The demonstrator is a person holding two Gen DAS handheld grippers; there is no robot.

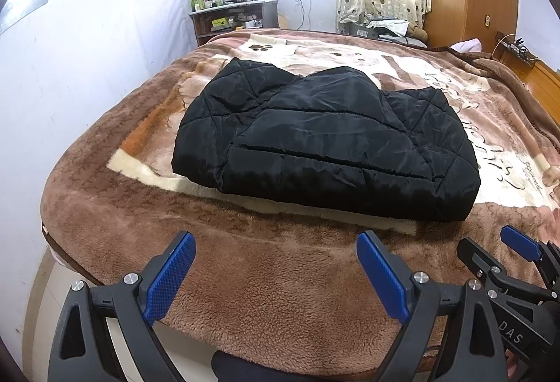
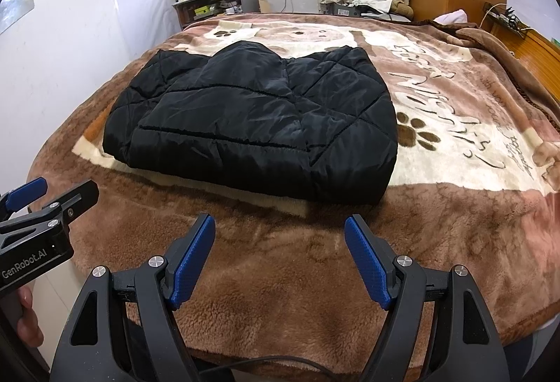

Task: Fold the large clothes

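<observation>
Folded black jacket (image 1: 325, 140) centred on the blanket (image 1: 280, 277); left gripper (image 1: 276, 263) and right gripper (image 2: 280, 245) held agape, empty, near its front edge; corners are best squared.

My left gripper (image 1: 276, 271) hangs low with its blue pads (image 1: 171, 277) spread wide, holding nothing. My right gripper (image 2: 280, 256) sits just beside it, equally spread and empty. A hand (image 2: 26, 322), probably my left, grips its handle.
</observation>
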